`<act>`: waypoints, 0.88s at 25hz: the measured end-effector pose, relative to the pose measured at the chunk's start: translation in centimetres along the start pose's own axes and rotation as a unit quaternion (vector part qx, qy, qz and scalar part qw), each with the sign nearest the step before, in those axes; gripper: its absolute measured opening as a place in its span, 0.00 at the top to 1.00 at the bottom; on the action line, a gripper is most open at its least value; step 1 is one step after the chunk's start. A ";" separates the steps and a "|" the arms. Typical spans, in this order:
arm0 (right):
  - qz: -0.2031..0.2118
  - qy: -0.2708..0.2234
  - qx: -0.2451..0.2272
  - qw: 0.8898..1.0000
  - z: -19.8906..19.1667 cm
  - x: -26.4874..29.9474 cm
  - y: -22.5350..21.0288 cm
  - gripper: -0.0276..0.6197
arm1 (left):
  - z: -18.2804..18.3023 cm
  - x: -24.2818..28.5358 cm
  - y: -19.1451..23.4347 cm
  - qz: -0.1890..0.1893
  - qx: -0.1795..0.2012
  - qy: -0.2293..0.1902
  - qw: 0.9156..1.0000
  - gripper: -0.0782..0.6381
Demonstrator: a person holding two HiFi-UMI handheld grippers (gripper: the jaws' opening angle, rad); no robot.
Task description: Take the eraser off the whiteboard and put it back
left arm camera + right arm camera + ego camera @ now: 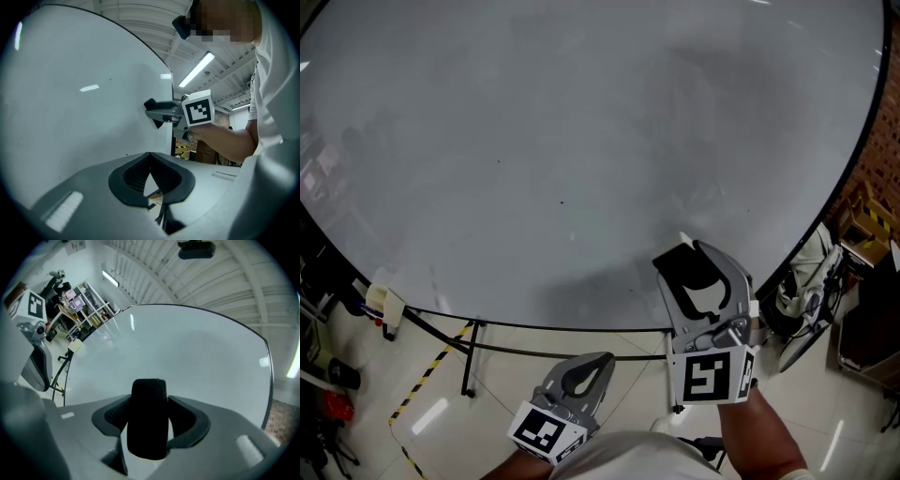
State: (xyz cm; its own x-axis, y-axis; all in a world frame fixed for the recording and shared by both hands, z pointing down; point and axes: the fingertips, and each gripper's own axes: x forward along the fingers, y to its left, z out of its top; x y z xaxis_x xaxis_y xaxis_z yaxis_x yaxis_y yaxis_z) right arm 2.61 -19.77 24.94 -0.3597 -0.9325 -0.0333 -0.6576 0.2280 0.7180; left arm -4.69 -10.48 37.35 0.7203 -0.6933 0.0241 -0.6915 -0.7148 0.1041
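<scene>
Right claw (701, 262) is clenched on the eraser (149, 420). Both pads squeeze its sides, and the black felt block fills the gap between them. In the right gripper view the eraser's long axis runs top to bottom of the frame, crosswise to the pads, and it sticks out above and below them.

The whiteboard (581, 141) lies dead ahead of this claw and fills most of that view behind the eraser. In the head view the claw sits at the lower right, over the board's bottom edge, with its tip pointing up-frame into the board. In the left gripper view the right claw's tip is at the board face, mid-frame. I cannot tell whether it is touching or just off.

Left claw (150, 157) is closed with its tips meeting and nothing in it. It is parked low in the head view at bottom centre, below the board edge and farther from the board than the right. I would leave it out of this.

My read is that the eraser is off the board and in hand, so the put-back half remains. That move is a straight push forward along the claw's own line until the eraser's front face meets the board, then let go. The risk is a tilted face: if it does not land flat, I expect it will not stick and will drop to the floor.
</scene>
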 end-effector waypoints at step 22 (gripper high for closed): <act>-0.028 -0.006 0.008 1.000 2.0 2.6 -1.0 0.59 | -0.1 -0.5 0.5 0.007 -0.015 0.001 1.000 0.87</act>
State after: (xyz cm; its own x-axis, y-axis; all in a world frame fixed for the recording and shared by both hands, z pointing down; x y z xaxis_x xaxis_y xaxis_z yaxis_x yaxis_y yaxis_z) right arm 1.03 -21.89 22.76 -0.3303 -0.9403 -0.0824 -0.6875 0.1798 0.7036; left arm -5.40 -10.47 37.51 0.7109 -0.7027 0.0273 -0.6993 -0.7023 0.1332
